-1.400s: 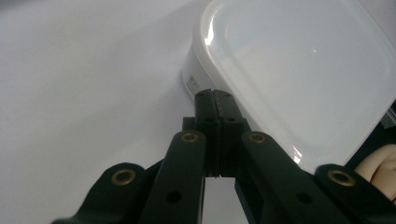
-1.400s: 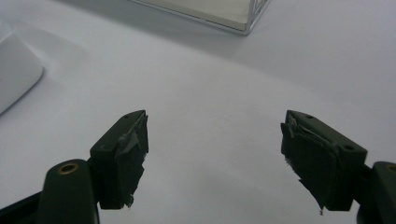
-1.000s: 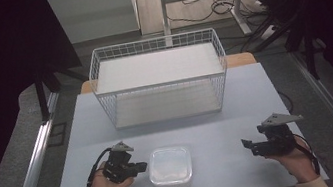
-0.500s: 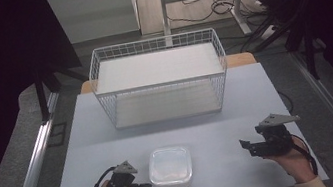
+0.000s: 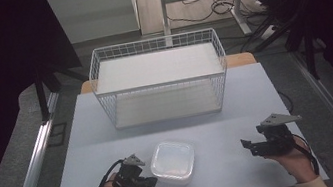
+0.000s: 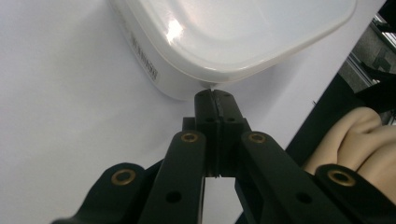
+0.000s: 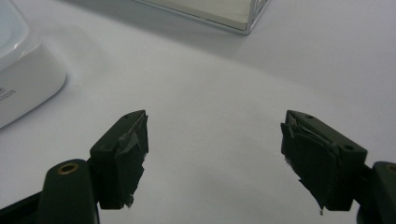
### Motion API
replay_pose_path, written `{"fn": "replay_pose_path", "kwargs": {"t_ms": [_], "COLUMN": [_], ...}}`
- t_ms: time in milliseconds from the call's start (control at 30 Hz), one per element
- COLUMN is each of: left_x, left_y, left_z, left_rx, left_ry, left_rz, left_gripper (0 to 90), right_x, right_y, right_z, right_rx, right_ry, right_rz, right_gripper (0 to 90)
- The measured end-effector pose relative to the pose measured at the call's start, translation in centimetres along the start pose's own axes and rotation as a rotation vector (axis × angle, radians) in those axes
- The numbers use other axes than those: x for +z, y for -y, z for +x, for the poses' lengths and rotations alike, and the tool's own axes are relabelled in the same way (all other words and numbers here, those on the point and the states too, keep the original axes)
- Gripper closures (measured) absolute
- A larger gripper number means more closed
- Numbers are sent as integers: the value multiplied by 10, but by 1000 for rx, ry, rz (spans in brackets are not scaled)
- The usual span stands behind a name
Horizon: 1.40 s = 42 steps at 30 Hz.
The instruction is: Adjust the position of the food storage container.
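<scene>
Shallow white lidded plastic container (image 5: 173, 161) sits on the desk (image 5: 173, 117) before the white wire basket (image 5: 160, 82); left tongs (image 5: 144, 182) pinched shut at its lid corner, likely to lift it, right tongs (image 5: 248, 145) wide, idle.

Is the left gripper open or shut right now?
Shut: the left gripper has its jaws pressed together, tip at the white container's lid rim.
</scene>
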<state>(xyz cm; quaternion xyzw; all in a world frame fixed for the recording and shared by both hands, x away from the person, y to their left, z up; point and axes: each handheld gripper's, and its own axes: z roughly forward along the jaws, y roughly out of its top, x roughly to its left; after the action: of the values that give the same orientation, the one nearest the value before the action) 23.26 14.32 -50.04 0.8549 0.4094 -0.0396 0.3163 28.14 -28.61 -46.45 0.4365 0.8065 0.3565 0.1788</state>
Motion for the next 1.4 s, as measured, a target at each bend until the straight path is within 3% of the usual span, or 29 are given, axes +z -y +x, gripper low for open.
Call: {"fn": "replay_pose_path", "kwargs": {"t_ms": [500, 1400], "left_x": [7, 27], "left_y": [-31, -82], "left_z": [14, 33], "left_rx": [-12, -41], "left_ry": [-22, -68], "left_rz": [-33, -49], "left_gripper": [900, 900], "right_x": [0, 0], "right_y": [1, 1], "right_z": [-1, -2], "right_rx": [-2, 1], "right_ry": [1, 2], "right_rz": [3, 4], "right_gripper": [230, 230]}}
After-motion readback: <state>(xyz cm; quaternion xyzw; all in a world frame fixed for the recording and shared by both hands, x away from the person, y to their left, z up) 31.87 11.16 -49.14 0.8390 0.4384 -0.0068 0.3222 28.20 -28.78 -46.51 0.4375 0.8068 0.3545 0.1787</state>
